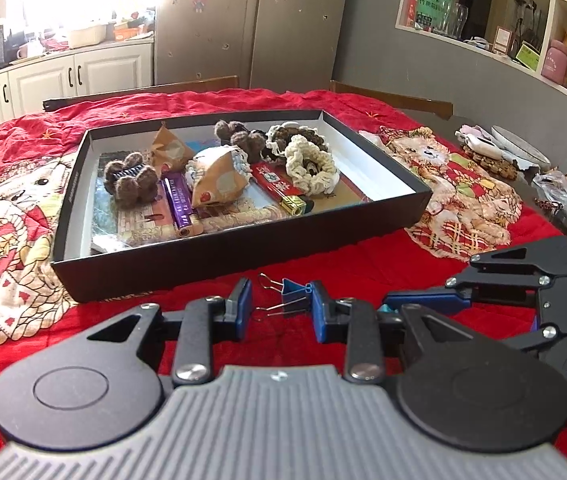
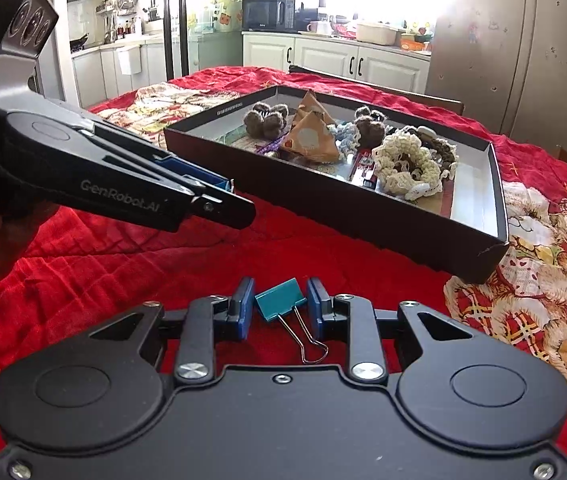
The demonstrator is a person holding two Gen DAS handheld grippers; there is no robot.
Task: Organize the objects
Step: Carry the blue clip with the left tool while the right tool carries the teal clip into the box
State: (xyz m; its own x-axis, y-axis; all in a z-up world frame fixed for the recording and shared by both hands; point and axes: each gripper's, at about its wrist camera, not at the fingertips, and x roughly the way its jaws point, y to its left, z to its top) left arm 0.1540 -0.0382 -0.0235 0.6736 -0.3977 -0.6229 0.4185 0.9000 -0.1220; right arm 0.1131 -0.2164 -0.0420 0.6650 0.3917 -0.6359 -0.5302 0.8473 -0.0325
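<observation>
A black box [image 1: 243,258] sits on the red cloth and holds several small items: brown and cream crochet pieces, paper packets, a purple tube. It also shows in the right wrist view [image 2: 363,224]. My left gripper [image 1: 282,309] is open around a blue binder clip [image 1: 294,291] lying on the cloth in front of the box. My right gripper [image 2: 280,308] is open around a teal binder clip [image 2: 281,300] on the cloth. The right gripper shows at the right of the left wrist view [image 1: 443,300]; the left gripper shows at the left of the right wrist view [image 2: 219,196].
The red quilted cloth [image 1: 363,264] with bear patches covers the table. Bags, a plate and clutter [image 1: 515,152] lie at the far right edge. Chair backs [image 1: 391,98] stand behind the table. Kitchen cabinets and a fridge are beyond.
</observation>
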